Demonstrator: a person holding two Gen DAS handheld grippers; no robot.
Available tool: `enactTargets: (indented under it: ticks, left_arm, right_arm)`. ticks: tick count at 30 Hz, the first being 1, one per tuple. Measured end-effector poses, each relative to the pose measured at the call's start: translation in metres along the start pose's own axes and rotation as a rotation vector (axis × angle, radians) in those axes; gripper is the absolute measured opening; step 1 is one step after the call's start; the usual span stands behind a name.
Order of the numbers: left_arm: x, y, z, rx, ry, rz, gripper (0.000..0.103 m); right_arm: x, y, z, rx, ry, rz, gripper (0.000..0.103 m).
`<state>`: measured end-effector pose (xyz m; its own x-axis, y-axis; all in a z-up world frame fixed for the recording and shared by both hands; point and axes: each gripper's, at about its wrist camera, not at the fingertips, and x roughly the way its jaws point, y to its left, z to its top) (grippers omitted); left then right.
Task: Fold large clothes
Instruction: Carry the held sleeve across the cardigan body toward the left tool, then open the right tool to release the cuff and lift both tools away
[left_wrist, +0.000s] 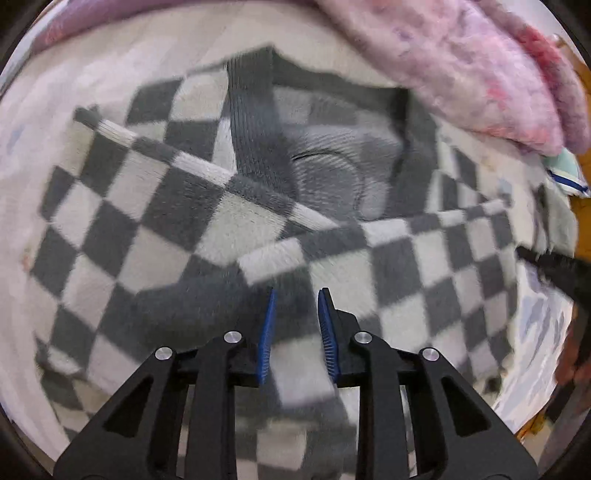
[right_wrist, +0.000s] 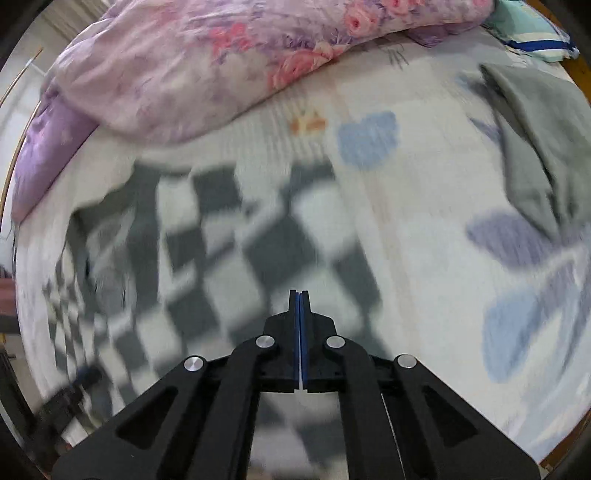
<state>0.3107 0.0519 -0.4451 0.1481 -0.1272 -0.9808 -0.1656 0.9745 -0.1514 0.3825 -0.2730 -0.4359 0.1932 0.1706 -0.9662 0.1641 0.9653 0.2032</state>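
Note:
A large grey-and-white checkered sweater (left_wrist: 177, 229) lies spread on the bed, its dark collar (left_wrist: 255, 122) at the far side and both sleeves folded across the front. My left gripper (left_wrist: 297, 295) is open and empty, hovering just above the sweater's lower middle. In the right wrist view the same sweater (right_wrist: 221, 258) lies blurred at the left. My right gripper (right_wrist: 299, 293) is shut with its blue pads together and nothing visible between them, above the sweater's right edge. The right gripper's dark finger shows at the left wrist view's right edge (left_wrist: 550, 266).
A pink floral quilt (right_wrist: 207, 62) is bunched along the far side of the bed. A grey garment (right_wrist: 539, 155) lies at the far right on the patterned bedsheet (right_wrist: 424, 221). A striped pillow (right_wrist: 535, 40) sits at the far right corner. The bed's wooden edge shows at the right.

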Motion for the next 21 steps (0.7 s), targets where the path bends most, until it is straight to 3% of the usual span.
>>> enactTargets:
  ticks: [2, 3, 6, 9, 12, 13, 15, 18, 21]
  left_arm:
    - [0.018, 0.002, 0.006, -0.01, 0.0, -0.008, 0.025]
    - [0.017, 0.002, 0.007, -0.013, 0.002, -0.006, 0.025]
    - [0.01, -0.001, 0.005, -0.013, 0.018, 0.009, 0.024]
    - [0.001, -0.009, -0.006, 0.005, 0.046, 0.056, 0.025]
    - [0.003, -0.012, -0.02, 0.006, 0.037, 0.074, 0.024]
    - [0.007, -0.011, -0.024, 0.01, 0.022, 0.079, 0.025]
    - [0.009, -0.011, -0.028, 0.023, 0.005, 0.083, 0.025]
    - [-0.004, -0.01, -0.029, 0.006, 0.009, 0.079, 0.025]
    - [-0.019, -0.013, -0.035, -0.004, 0.006, 0.075, 0.029]
  right_arm:
    - [0.024, -0.006, 0.023, 0.015, 0.009, -0.057, 0.0]
    - [0.045, -0.014, 0.03, 0.019, 0.068, -0.064, 0.0]
    - [0.036, -0.029, 0.03, 0.088, 0.138, -0.019, 0.0]
    - [0.009, -0.03, -0.001, 0.039, 0.23, -0.032, 0.0]
    - [0.001, -0.043, -0.057, -0.015, 0.296, -0.146, 0.002]
    - [0.011, -0.059, -0.082, 0.026, 0.299, -0.14, 0.0]
    - [0.009, -0.075, -0.097, 0.071, 0.188, -0.074, 0.0]
    - [-0.012, -0.079, -0.095, 0.145, 0.166, -0.047, 0.0]
    - [-0.035, -0.079, -0.093, 0.124, 0.146, 0.001, 0.005]
